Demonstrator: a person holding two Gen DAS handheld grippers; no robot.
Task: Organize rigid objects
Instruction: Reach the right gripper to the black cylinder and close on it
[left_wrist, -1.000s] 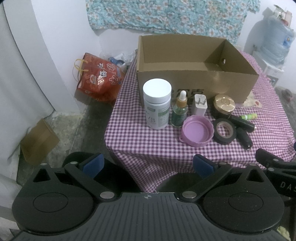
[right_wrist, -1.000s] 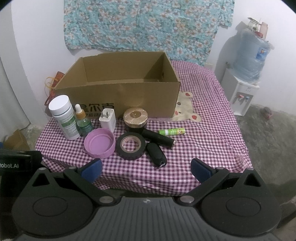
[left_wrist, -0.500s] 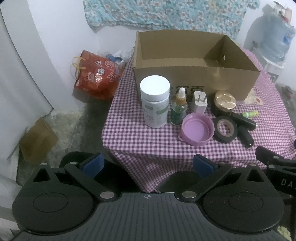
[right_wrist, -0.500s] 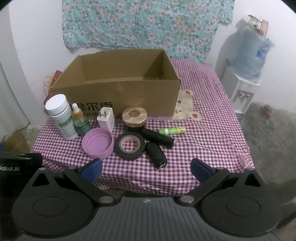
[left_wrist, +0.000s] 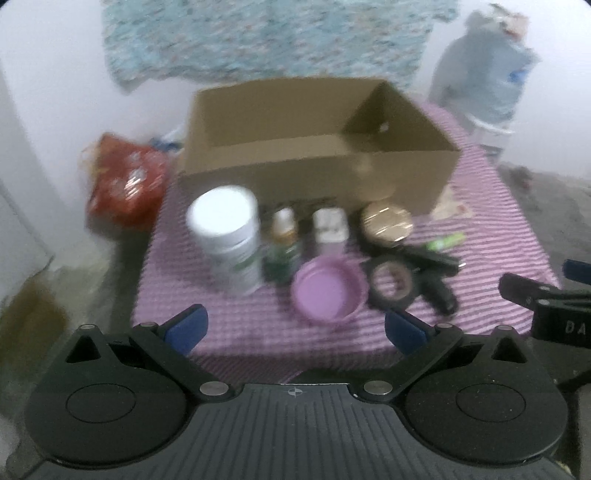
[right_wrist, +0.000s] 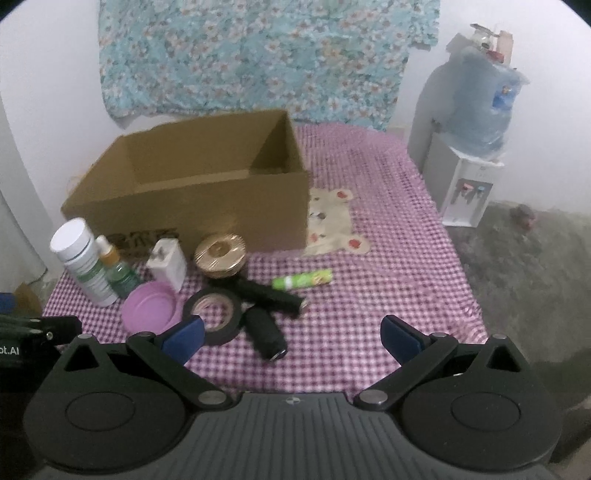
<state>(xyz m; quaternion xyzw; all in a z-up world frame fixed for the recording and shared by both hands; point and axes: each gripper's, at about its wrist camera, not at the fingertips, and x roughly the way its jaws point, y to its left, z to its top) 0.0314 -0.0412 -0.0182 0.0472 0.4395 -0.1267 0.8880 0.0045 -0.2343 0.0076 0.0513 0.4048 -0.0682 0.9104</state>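
Note:
An open cardboard box (left_wrist: 317, 173) (right_wrist: 192, 206) stands on the checked tablecloth. In front of it sit a white pill bottle (left_wrist: 229, 240) (right_wrist: 83, 260), a green dropper bottle (left_wrist: 282, 247) (right_wrist: 116, 271), a white plug (left_wrist: 328, 230) (right_wrist: 168, 264), a gold-lidded jar (left_wrist: 386, 223) (right_wrist: 219, 254), a purple lid (left_wrist: 328, 293) (right_wrist: 149, 308), a black tape roll (left_wrist: 391, 286) (right_wrist: 214, 314), two black cylinders (right_wrist: 266, 332) and a green tube (right_wrist: 303, 278). My left gripper (left_wrist: 295, 328) is open, before the table's near edge. My right gripper (right_wrist: 291, 338) is open above the near edge, close to the black cylinders.
A red bag (left_wrist: 125, 184) lies on the floor left of the table. A water dispenser (right_wrist: 472, 155) stands at the right by the wall. A flowered cloth (right_wrist: 258, 55) hangs behind the box. A bear patch (right_wrist: 332, 225) marks the tablecloth (right_wrist: 388, 266) right of the box.
Both grippers have moved forward toward the table, so the objects look larger and nearer. The left wrist view is blurred by motion. Both stay open.

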